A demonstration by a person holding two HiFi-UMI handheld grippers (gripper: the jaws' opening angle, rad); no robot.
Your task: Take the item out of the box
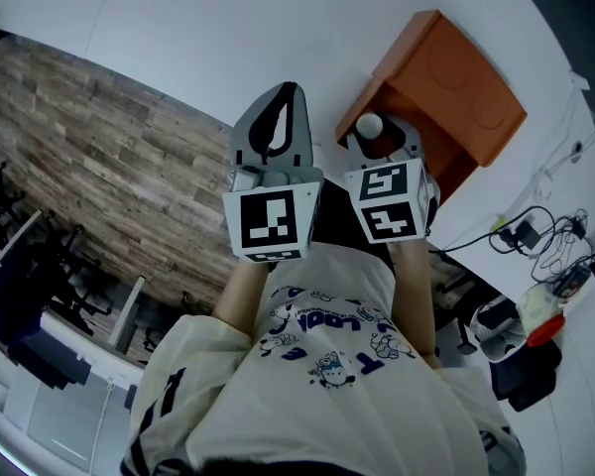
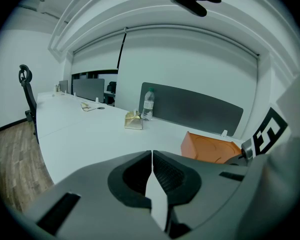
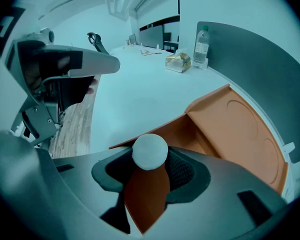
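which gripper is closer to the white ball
Right. The right gripper grips the white ball over the orange box; the left gripper sits shut to its left, clear of it.

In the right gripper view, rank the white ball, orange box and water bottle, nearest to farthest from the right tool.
1. The white ball, between the right tool's jaws.
2. The orange box, just beyond, on the right.
3. The water bottle, far across the table.

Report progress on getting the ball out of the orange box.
Done: the orange box stands open, and the right gripper is shut on the white ball. In hand: the ball is at the box's near edge, not clear of it. Left: carry it away to the table. The left gripper is shut, empty.
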